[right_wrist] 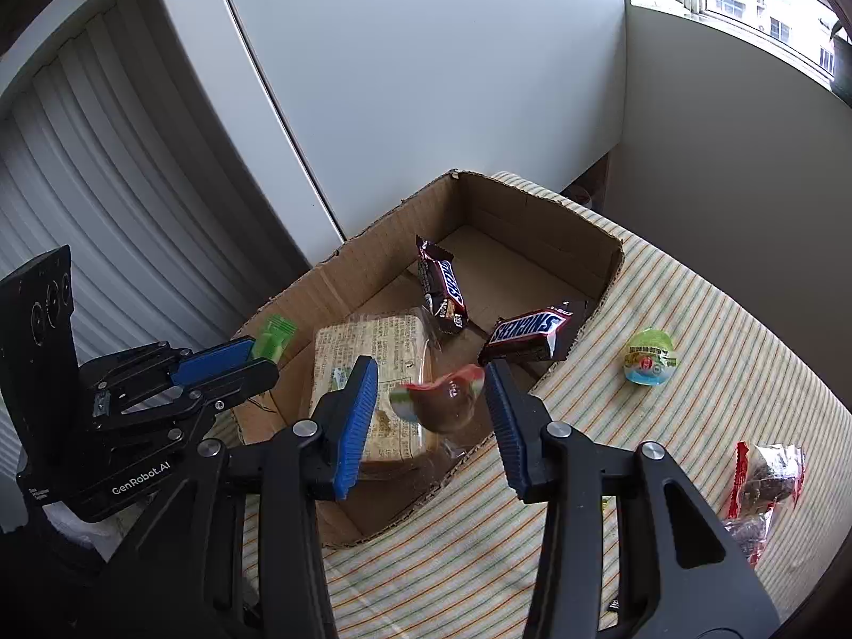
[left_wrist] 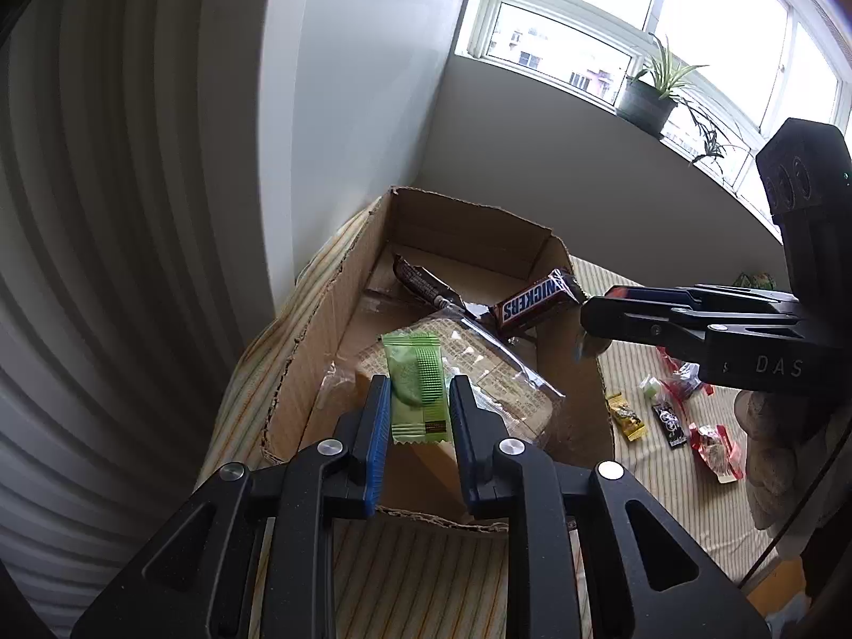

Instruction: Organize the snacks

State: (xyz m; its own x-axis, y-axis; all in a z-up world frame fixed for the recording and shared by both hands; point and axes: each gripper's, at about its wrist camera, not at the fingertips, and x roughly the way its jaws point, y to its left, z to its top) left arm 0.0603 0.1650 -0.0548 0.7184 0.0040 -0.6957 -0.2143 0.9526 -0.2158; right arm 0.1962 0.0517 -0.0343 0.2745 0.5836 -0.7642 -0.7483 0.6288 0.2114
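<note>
The left gripper point(left_wrist: 416, 399) clamps a green packet point(left_wrist: 415, 388) above the cardboard box point(right_wrist: 532, 223); the right gripper point(right_wrist: 431, 388) stands parted around a blurred, unreadable candy point(right_wrist: 442, 399).

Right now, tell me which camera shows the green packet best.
The left wrist view. There the green packet stands in full between the left gripper fingers, over the cardboard box. The right wrist view shows only its blurred top end sticking out past that gripper's blue pad.

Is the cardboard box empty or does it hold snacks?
Not empty: the cardboard box holds two chocolate bars and wrapped bread.
</note>
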